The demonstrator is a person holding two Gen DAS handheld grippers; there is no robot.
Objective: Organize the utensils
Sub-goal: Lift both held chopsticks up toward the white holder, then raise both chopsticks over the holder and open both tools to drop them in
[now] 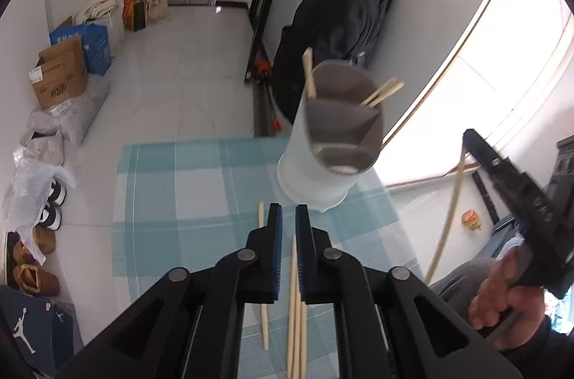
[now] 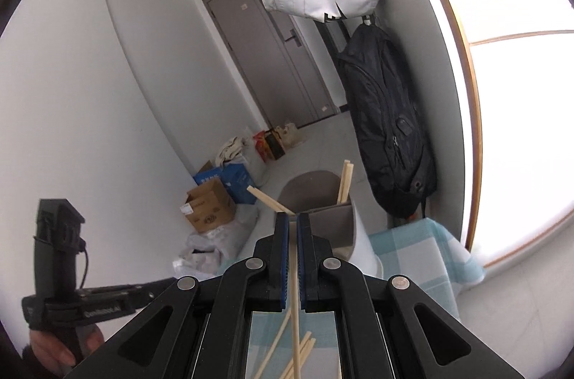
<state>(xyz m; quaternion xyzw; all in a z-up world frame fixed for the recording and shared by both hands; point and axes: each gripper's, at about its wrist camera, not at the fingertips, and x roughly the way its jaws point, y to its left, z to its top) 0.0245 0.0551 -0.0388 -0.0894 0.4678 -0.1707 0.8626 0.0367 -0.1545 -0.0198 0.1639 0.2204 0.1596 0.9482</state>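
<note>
Pinching one chopstick (image 2: 295, 289), the right tool (image 2: 293, 228) hangs near the holder (image 2: 323, 199); left tool (image 1: 288, 217) empty, narrowly parted.

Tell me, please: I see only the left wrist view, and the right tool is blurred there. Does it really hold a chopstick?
Observer: Yes. In the right wrist view, one chopstick is clamped between the fingers of the right tool. Its lower end hangs down below them.
Operator: Where does that tool point?
Observer: It points at the holder. The tips line up with the holder's grey inside, but I cannot tell how far off it is.
</note>
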